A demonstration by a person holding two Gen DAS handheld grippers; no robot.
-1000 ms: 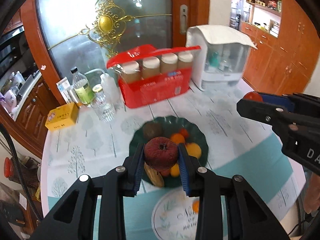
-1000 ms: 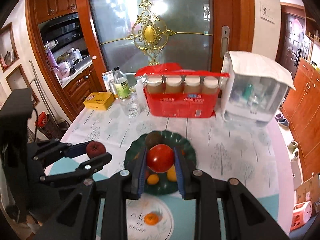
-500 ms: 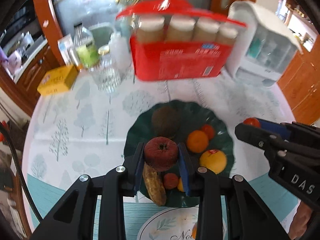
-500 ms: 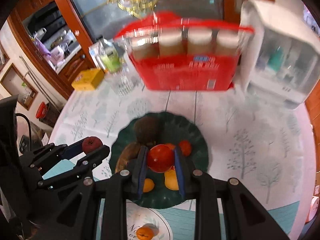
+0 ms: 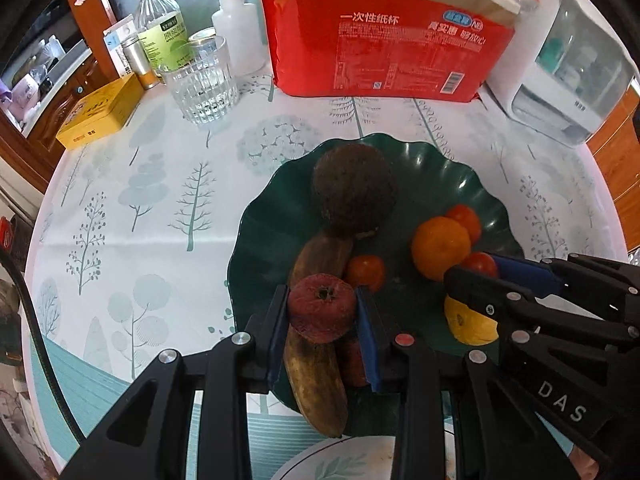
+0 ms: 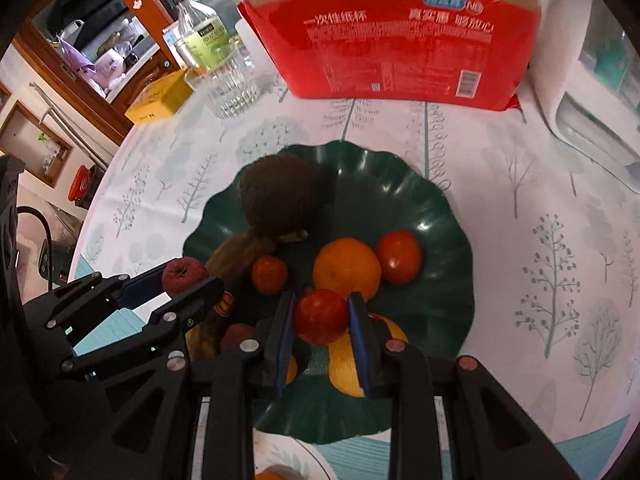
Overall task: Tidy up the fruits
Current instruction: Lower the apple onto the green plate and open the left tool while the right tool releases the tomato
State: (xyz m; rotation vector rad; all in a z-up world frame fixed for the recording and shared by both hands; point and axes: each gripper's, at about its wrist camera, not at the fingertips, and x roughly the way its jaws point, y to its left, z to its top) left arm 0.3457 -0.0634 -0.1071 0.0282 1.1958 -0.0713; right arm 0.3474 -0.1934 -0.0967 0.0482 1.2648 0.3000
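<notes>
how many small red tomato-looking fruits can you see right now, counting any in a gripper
4: one clamped in the right gripper; three loose on the green plate: one right of the orange, at; one left of it, at; one partly hidden behind the left gripper, at. Others may be hidden.

Left gripper (image 5: pixel 322 312): clamped on a wrinkled dark-red round fruit (image 5: pixel 322 308), held over the near edge of a dark green scalloped plate (image 5: pixel 448 168). On the plate: large brown rough-skinned round fruit (image 5: pixel 354 190), browned banana (image 5: pixel 316 376), orange (image 5: pixel 440 248), small red fruits, yellow fruit (image 5: pixel 468 326). Right gripper (image 5: pixel 486 276): closed on a small red tomato (image 5: pixel 480 264), over the plate's right side. Tabletop (image 5: pixel 160 208): tree-print cloth. Behind: red paper-cup pack (image 5: pixel 392 60), ribbed clear glass (image 5: pixel 204 84), yellow box (image 5: pixel 98 110).
</notes>
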